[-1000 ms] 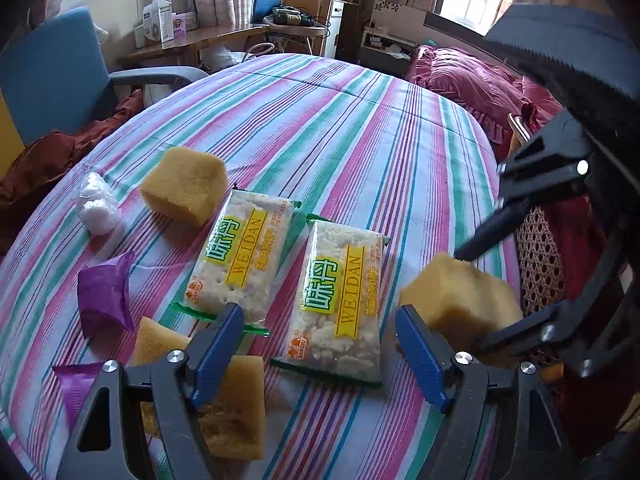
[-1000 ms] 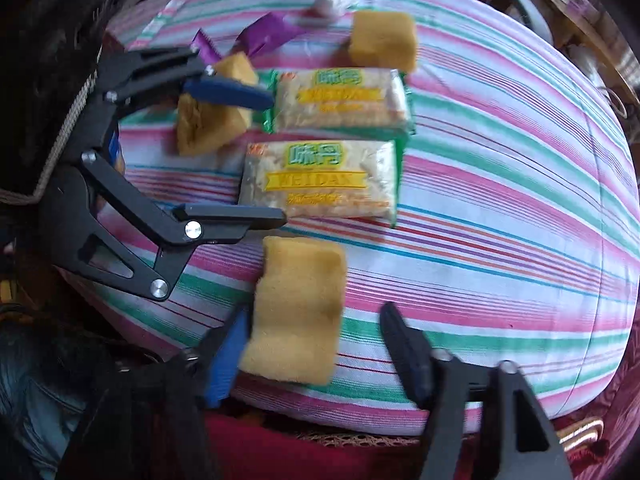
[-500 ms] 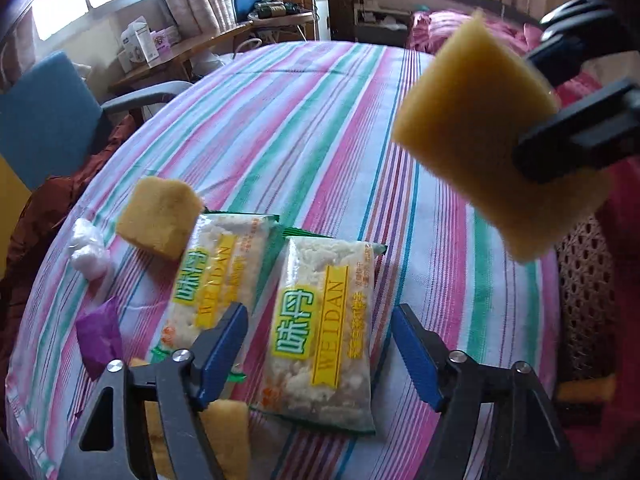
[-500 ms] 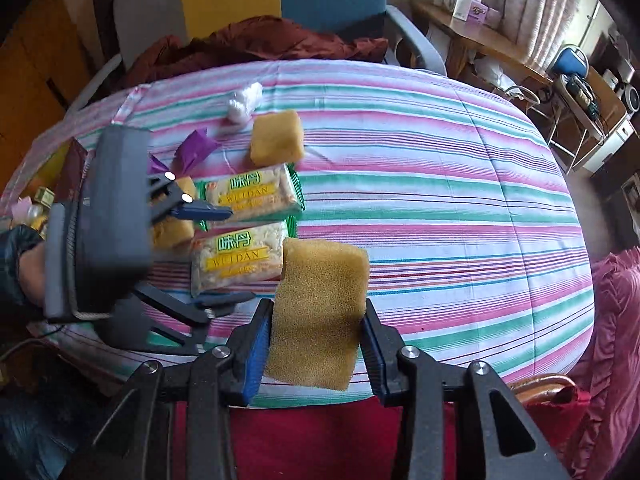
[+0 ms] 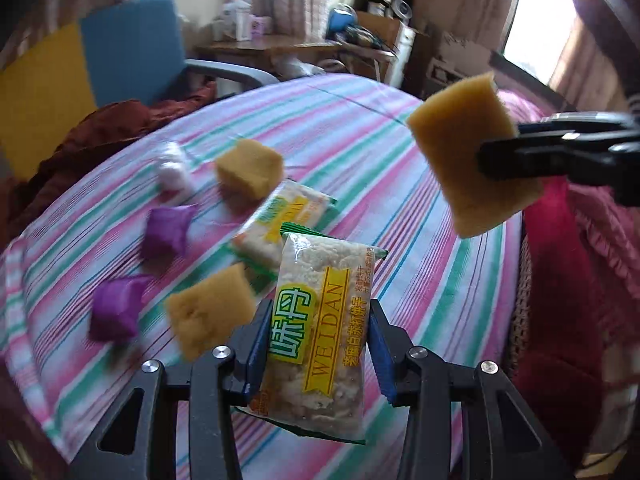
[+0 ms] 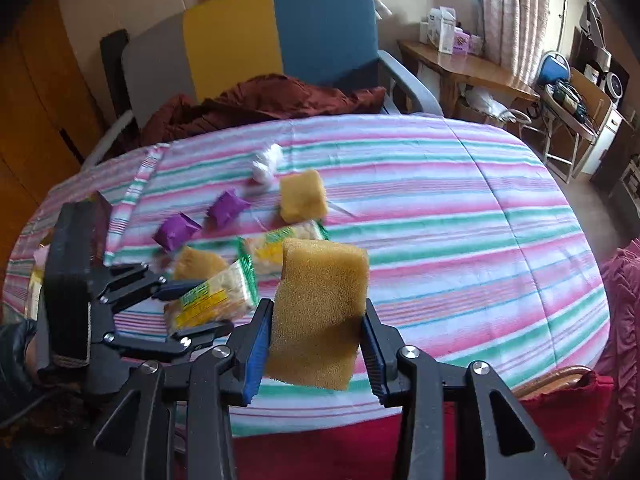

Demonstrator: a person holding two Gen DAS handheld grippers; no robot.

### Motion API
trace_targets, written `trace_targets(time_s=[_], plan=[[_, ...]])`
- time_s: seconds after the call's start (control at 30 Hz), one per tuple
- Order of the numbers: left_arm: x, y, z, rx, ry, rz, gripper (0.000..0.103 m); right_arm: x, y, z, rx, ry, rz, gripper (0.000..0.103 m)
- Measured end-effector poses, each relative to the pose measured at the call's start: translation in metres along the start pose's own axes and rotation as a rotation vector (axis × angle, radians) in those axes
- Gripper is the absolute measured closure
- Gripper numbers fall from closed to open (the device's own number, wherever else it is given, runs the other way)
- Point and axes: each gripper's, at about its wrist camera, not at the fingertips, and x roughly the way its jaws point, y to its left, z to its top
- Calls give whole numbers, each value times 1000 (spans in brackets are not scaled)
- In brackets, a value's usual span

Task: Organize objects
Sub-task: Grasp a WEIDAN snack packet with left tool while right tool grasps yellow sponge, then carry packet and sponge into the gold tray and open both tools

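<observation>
My left gripper (image 5: pixel 316 348) is shut on a WEIDAN cracker packet (image 5: pixel 320 332) and holds it above the striped table (image 5: pixel 360 140); it also shows in the right wrist view (image 6: pixel 212 300). My right gripper (image 6: pixel 316 340) is shut on a yellow sponge (image 6: pixel 320 312), lifted over the table's near edge; the sponge also shows in the left wrist view (image 5: pixel 472 152). On the table lie a second cracker packet (image 5: pixel 280 220), two more yellow sponges (image 5: pixel 248 172) (image 5: pixel 208 312), two purple packets (image 5: pixel 166 228) (image 5: pixel 116 312) and a white wad (image 5: pixel 172 172).
A blue and yellow chair (image 6: pixel 280 32) with brown cloth (image 6: pixel 260 100) stands behind the table. A red cushion (image 5: pixel 560 280) on a wicker chair is at the right. A wooden desk (image 6: pixel 460 68) with boxes is at the back.
My left gripper has shut on the near cracker packet and lifted it off the table. My right gripper has kept the sponge and raised it further.
</observation>
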Motion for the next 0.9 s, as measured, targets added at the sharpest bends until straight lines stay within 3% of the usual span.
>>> trace_targets(time_s=[0.27, 0.47, 0.73, 0.9], plan=[[-106, 62, -57, -223, -140, 140, 58, 9, 90, 12, -118, -32, 163, 62], [-177, 127, -116, -437, -228, 302, 58, 22, 173, 15, -220, -21, 298, 61], [-232, 194, -193, -673, -269, 467, 58, 38, 275, 8, -339, 35, 446, 61], [-251, 217, -223, -775, -296, 498, 58, 50, 325, -5, -410, 87, 486, 61]])
